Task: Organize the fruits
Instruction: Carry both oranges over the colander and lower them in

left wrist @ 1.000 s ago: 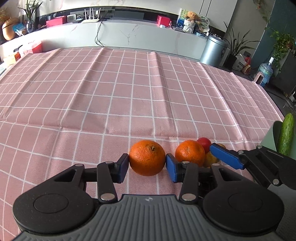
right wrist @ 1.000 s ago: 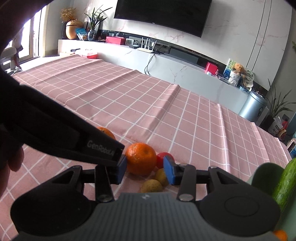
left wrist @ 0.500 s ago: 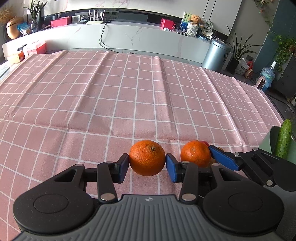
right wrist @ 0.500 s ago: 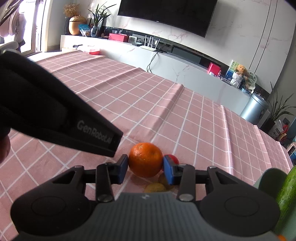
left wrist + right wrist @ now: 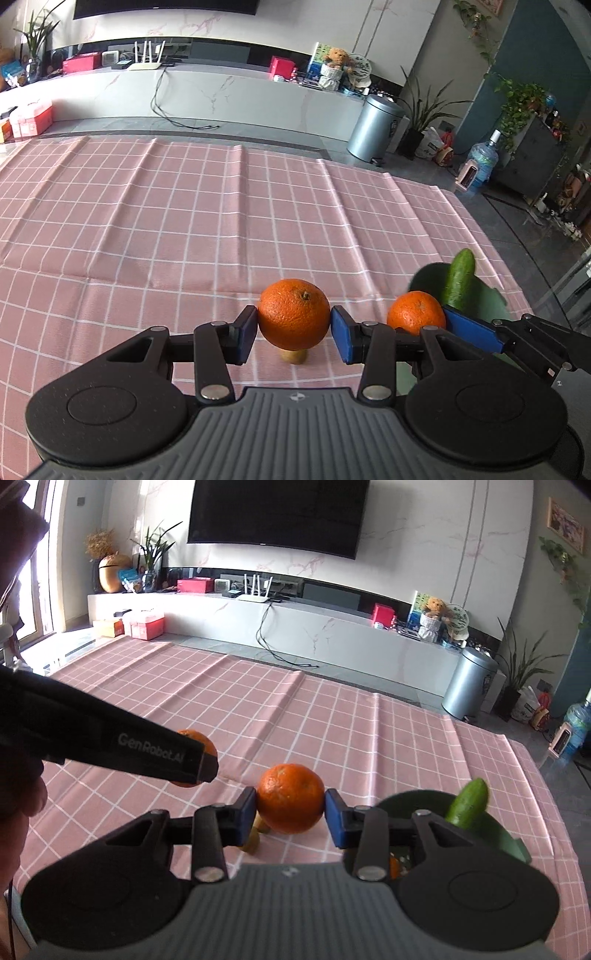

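My left gripper [image 5: 294, 332] is shut on a large orange [image 5: 293, 314] and holds it above the pink checked tablecloth [image 5: 184, 221]. My right gripper [image 5: 290, 818] is shut on a second orange [image 5: 290, 798], also lifted off the cloth. In the left wrist view that second orange [image 5: 416, 313] shows to the right, against a blue pad [image 5: 471, 328] of the right gripper. A small yellow-brown fruit [image 5: 293, 356] lies on the cloth under the left orange. The right wrist view shows another small fruit [image 5: 253, 840], half hidden behind my finger.
A dark green bowl [image 5: 498, 827] stands at the table's right end with a cucumber [image 5: 467, 802] leaning out of it and something orange [image 5: 394, 866] inside. The left gripper's black finger [image 5: 147, 749] crosses the right wrist view on the left. Floor and a bin [image 5: 373, 127] lie beyond.
Both grippers have risen off the cloth, each with its orange. The right jaws narrowed onto their orange. The small fruits stayed on the cloth, and the green bowl has come further into view.
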A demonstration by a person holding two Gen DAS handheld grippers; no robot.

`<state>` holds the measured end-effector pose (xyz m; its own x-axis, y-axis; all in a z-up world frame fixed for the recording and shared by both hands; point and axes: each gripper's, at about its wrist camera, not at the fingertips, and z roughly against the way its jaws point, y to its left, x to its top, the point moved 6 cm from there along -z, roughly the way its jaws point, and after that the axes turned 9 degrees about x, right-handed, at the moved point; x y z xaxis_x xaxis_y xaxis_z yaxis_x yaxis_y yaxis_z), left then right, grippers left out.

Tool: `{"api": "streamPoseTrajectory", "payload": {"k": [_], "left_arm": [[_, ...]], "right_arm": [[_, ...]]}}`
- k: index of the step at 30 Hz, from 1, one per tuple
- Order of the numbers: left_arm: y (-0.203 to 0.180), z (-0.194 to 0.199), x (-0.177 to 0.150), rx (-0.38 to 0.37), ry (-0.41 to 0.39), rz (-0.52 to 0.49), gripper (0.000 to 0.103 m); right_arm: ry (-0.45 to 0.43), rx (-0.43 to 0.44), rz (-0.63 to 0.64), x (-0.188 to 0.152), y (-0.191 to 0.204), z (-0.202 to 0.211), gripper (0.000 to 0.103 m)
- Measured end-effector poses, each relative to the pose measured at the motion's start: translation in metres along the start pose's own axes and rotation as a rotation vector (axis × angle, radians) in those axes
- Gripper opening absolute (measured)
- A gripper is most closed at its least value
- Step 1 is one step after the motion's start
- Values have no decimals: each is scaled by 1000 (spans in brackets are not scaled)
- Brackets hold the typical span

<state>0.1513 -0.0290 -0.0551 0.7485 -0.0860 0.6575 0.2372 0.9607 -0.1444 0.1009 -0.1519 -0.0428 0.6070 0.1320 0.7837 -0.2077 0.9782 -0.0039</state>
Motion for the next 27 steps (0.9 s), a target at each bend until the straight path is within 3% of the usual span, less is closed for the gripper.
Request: {"api": "streamPoseTrajectory", "payload": {"k": [12,20,27], "left_arm": [[-107,-2,-12,-107,56,-235,49],[-136,-27,-27,-101,139,-312,49],[-144,-42,-32,-52,175,-388,49]], "right_arm": [[45,-118,-113,-39,-88,61,36],[93,-109,-168,-51,-125,49,36],[125,-87,-176,-55,-139,29,36]]}}
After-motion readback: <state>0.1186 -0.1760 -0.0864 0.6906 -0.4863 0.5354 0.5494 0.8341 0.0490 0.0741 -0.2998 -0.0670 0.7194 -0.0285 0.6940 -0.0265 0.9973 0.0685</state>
